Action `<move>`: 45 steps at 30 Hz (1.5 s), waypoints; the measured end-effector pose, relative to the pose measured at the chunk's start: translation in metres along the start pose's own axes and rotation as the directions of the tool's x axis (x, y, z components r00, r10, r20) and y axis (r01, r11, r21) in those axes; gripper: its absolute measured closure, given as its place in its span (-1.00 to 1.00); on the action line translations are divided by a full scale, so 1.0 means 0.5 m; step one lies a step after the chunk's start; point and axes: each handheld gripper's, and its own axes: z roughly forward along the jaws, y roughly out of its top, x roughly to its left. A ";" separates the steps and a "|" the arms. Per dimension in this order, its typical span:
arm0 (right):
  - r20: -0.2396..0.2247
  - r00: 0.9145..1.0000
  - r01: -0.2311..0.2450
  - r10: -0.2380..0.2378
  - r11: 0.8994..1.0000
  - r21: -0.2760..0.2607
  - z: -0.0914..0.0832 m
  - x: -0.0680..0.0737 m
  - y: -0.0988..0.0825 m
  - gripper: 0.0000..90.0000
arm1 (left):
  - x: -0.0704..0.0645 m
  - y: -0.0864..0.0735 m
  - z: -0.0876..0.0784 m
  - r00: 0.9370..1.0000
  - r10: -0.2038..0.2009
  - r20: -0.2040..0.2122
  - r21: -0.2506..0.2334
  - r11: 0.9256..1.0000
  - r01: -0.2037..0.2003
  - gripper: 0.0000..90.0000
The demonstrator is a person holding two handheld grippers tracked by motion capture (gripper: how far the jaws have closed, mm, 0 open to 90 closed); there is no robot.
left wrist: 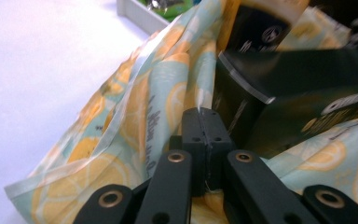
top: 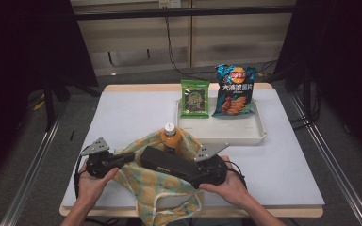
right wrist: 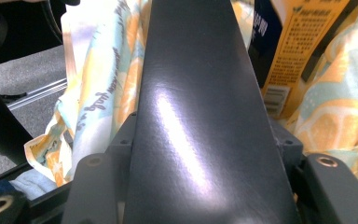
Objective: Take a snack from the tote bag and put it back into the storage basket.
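A cloth bag (top: 162, 190) printed with lemons lies at the table's near edge, its mouth toward the tray. An orange-capped bottle (top: 169, 133) stands in the mouth. Across the bag lies a long black box (top: 167, 162), and my right gripper (top: 191, 170) is shut on its right end. My left gripper (top: 129, 157) is shut on the bag's left rim. In the left gripper view its jaws (left wrist: 205, 128) pinch the fabric (left wrist: 135, 107), with the box (left wrist: 298, 84) and bottle (left wrist: 261, 23) just beyond. In the right gripper view the box (right wrist: 191, 93) sits between the jaws (right wrist: 203, 140), with the bottle (right wrist: 298, 46) to its right.
A white tray (top: 226, 134) sits behind the bag with a green snack packet (top: 195, 99) and a blue chips bag (top: 235, 91) leaning at its back. Bare white table (top: 122, 113) lies to the left and right. The front edge is just under the hands.
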 end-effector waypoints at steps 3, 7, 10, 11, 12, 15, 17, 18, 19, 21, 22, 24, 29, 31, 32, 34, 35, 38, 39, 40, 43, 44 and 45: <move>0.002 1.000 0.000 0.000 1.000 -0.010 -0.004 0.001 0.003 -0.04 | -0.002 -0.003 0.002 1.000 0.001 0.013 0.003 1.000 -0.001 1.00; 0.002 1.000 0.002 -0.002 1.000 -0.028 -0.004 -0.001 0.006 -0.04 | -0.007 -0.004 0.001 0.999 0.028 0.036 0.012 1.000 -0.029 0.99; 0.003 1.000 -0.001 0.001 1.000 -0.030 0.002 -0.005 0.009 -0.04 | -0.010 -0.007 -0.001 0.999 0.031 0.034 0.022 0.999 -0.032 0.98; 0.003 1.000 -0.002 0.002 0.999 -0.038 0.002 -0.005 0.012 -0.04 | -0.010 -0.007 -0.001 0.999 0.031 0.034 0.022 0.999 -0.032 0.98; 0.002 1.000 -0.001 0.002 0.999 -0.044 0.001 -0.004 0.014 -0.04 | -0.012 -0.008 -0.001 0.998 0.033 0.048 0.018 0.999 -0.034 0.98; 0.004 1.000 0.005 -0.005 0.998 -0.058 -0.002 -0.004 0.024 -0.04 | -0.017 -0.011 -0.002 0.998 0.043 0.043 0.030 0.999 -0.044 0.98; 0.011 1.000 0.009 -0.009 0.998 -0.065 -0.005 -0.003 0.029 -0.04 | -0.017 -0.012 -0.003 0.998 0.037 0.048 0.026 0.999 -0.038 0.96; 0.007 1.000 0.004 -0.004 0.997 -0.080 -0.007 -0.004 0.031 -0.04 | -0.019 -0.014 -0.006 0.999 0.031 0.042 0.027 0.999 -0.032 0.96; 0.009 1.000 0.005 -0.005 0.996 -0.089 -0.008 -0.005 0.033 -0.04 | -0.020 -0.015 -0.007 0.999 0.031 0.042 0.026 0.999 -0.032 0.96; 0.009 1.000 0.004 -0.003 0.996 -0.090 -0.010 -0.004 0.035 -0.04 | -0.021 -0.015 -0.007 0.999 0.031 0.045 0.023 0.999 -0.032 0.95; 0.016 1.000 0.003 -0.001 0.995 -0.103 -0.013 -0.005 0.039 -0.04 | -0.023 -0.015 -0.006 0.998 0.033 0.052 0.019 0.999 -0.034 0.94; 0.016 1.000 -0.001 0.003 0.994 -0.106 -0.015 -0.005 0.040 -0.04 | -0.026 -0.015 -0.006 0.998 0.035 0.057 0.016 0.999 -0.036 0.92; 0.018 1.000 -0.008 0.011 0.991 -0.134 -0.026 -0.011 0.051 -0.04 | -0.035 -0.013 -0.010 0.995 0.054 0.078 -0.013 0.999 -0.053 0.84; 0.021 1.000 0.000 0.003 0.991 -0.132 -0.026 -0.011 0.053 -0.04 | -0.037 -0.013 -0.011 0.995 0.054 0.082 -0.024 0.998 -0.052 0.81; 0.019 1.000 0.002 0.000 0.991 -0.137 -0.024 -0.010 0.059 -0.04 | -0.041 -0.014 -0.013 0.995 0.061 0.085 -0.035 0.998 -0.058 0.77; 0.019 1.000 0.000 0.002 0.991 -0.137 -0.024 -0.009 0.061 -0.04 | -0.043 -0.014 -0.014 0.994 0.065 0.084 -0.043 0.997 -0.061 0.74; 0.020 1.000 0.004 -0.001 0.990 -0.140 -0.022 -0.010 0.064 -0.04 | -0.045 -0.014 -0.015 0.995 0.065 0.078 -0.046 0.997 -0.061 0.65; 0.013 1.000 0.008 -0.007 0.990 -0.139 -0.019 -0.007 0.070 -0.04 | -0.052 -0.012 -0.017 0.995 0.068 0.075 -0.065 0.996 -0.063 0.40; 0.013 1.000 0.008 -0.007 0.990 -0.139 -0.019 -0.007 0.070 -0.04 | -0.052 -0.012 -0.017 0.995 0.068 0.075 -0.065 0.996 -0.063 0.33; 0.015 1.000 0.012 -0.010 0.990 -0.140 -0.020 -0.007 0.072 -0.04 | -0.058 -0.014 -0.021 0.997 0.055 0.054 -0.078 0.996 -0.051 0.12; 0.017 1.000 0.013 -0.011 0.989 -0.144 -0.023 -0.008 0.073 -0.04 | -0.061 -0.018 -0.031 0.996 0.056 0.065 -0.099 0.994 -0.050 0.01; 0.018 1.000 0.014 -0.012 0.989 -0.144 -0.026 -0.008 0.075 -0.04 | -0.064 -0.020 -0.037 0.996 0.061 0.060 -0.107 0.993 -0.055 -0.06; 0.015 1.000 0.012 -0.010 0.989 -0.150 -0.028 -0.009 0.076 -0.04 | -0.070 -0.023 -0.049 0.997 0.060 0.046 -0.122 0.991 -0.054 -0.14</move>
